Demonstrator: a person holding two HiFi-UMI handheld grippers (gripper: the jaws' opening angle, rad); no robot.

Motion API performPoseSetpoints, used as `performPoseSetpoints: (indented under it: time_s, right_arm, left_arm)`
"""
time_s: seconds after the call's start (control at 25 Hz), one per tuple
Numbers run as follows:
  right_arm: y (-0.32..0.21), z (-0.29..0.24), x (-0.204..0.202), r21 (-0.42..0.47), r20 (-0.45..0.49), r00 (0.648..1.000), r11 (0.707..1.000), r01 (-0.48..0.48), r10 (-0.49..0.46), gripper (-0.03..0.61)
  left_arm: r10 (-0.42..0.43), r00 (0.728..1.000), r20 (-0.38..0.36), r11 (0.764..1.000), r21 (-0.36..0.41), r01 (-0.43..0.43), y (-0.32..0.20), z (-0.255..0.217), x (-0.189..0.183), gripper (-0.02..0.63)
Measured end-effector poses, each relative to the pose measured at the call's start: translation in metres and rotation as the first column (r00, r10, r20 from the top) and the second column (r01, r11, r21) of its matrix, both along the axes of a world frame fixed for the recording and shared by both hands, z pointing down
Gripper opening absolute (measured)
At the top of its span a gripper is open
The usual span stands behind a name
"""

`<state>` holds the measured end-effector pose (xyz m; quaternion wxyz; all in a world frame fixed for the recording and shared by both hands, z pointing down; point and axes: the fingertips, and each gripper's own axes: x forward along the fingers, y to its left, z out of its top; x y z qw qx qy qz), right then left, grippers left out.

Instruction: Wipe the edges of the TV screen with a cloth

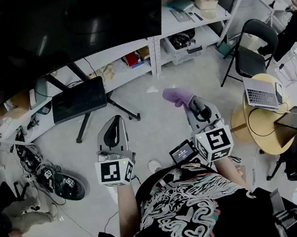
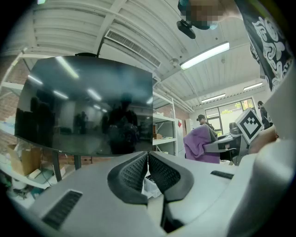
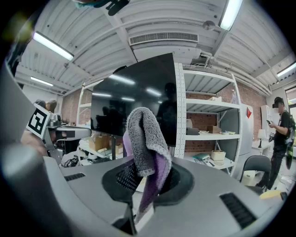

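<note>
The big black TV screen [image 1: 58, 29] on a stand fills the top left of the head view, and it also shows as a dark TV screen [image 2: 88, 113] in the left gripper view and a TV screen [image 3: 134, 99] ahead of the right gripper. My right gripper [image 1: 193, 104] is shut on a purple and grey cloth [image 1: 177, 96], which droops over its jaws as a folded cloth [image 3: 145, 148]. It is held below the screen's lower right corner, apart from it. My left gripper [image 1: 114, 127] is shut with nothing between its jaws [image 2: 148, 157].
White shelving [image 1: 198, 8] with boxes stands right of the TV. A small monitor [image 1: 78, 99] sits under the screen. A round wooden table [image 1: 267, 119] with a laptop [image 1: 263, 92] and black chairs [image 1: 251, 50] lie to the right. Cables and gear [image 1: 52, 179] lie on the floor at left.
</note>
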<state>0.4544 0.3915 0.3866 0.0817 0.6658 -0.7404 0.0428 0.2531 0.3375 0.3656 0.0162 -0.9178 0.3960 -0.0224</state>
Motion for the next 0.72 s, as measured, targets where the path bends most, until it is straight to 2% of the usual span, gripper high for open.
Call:
performPoseSetpoints:
  time_s: [0.28, 0.52, 0.72]
  right_arm:
    - [-0.001, -0.001, 0.0, -0.001, -0.01, 1.0, 1.0, -0.02, 0.02, 0.077]
    - [-0.005, 0.0, -0.002, -0.006, -0.015, 0.999, 0.999, -0.042, 0.042, 0.077]
    - [-0.006, -0.009, 0.002, 0.047, 0.057, 0.996, 0.996, -0.078, 0.075, 0.077]
  left_arm:
    - [0.016, 0.999, -0.034, 1.0, 0.024, -0.015, 0.0, -0.009, 0.005, 0.021]
    - [0.032, 0.999, -0.016, 0.999, 0.032, -0.032, -0.004, -0.011, 0.006, 0.021]
    - [0.04, 0.999, -0.006, 0.999, 0.028, -0.04, -0.011, -0.007, 0.003, 0.021]
